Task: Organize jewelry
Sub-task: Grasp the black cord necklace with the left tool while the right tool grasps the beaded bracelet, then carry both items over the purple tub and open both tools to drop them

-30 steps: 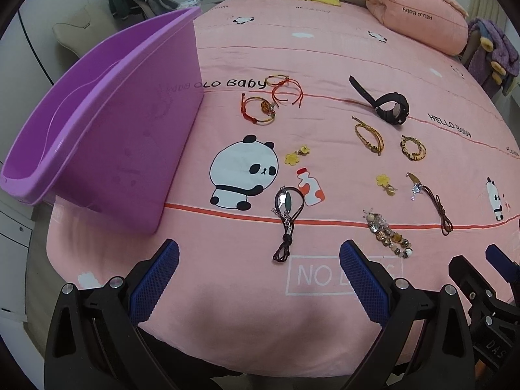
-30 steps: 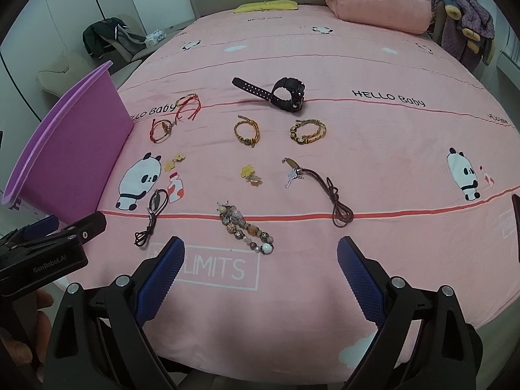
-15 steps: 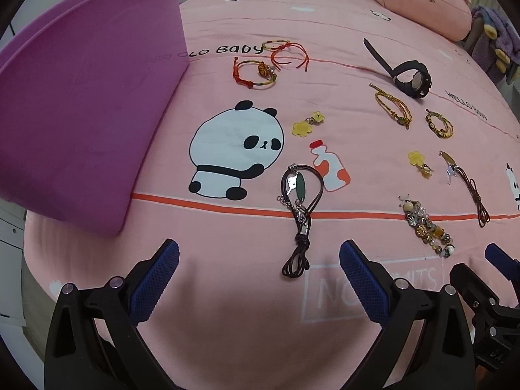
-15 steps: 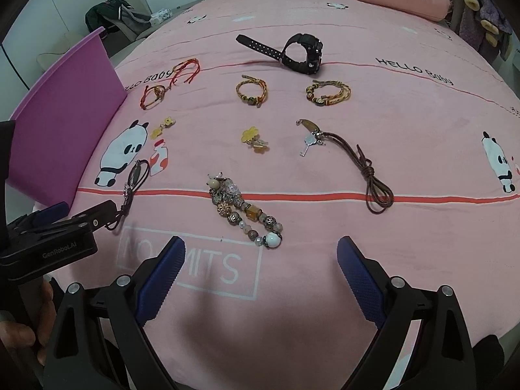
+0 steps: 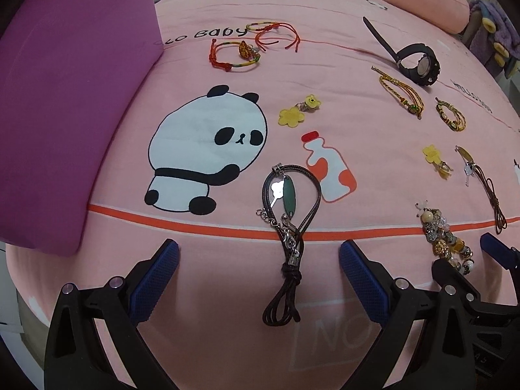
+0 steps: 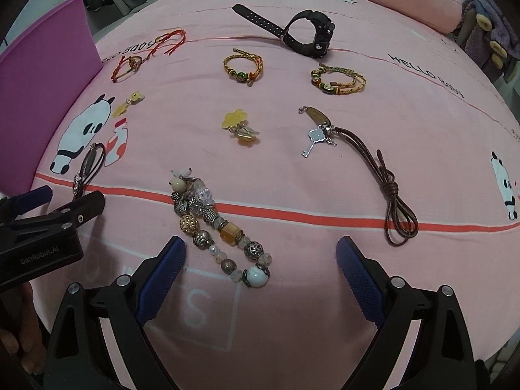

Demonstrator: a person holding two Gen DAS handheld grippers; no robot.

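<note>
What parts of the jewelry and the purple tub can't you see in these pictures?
- Purple tub: its inside is hidden by its own wall in both wrist views, and the picture edge cuts it off.
- Black cord necklace: in the right wrist view the left gripper covers its lower end.
- Beaded bracelet: in the left wrist view the right gripper's finger hides its near end.
- Black watch: its face is too small to read.

My right gripper hung wide open over the beaded bracelet, the left gripper at the black cord necklace.
</note>
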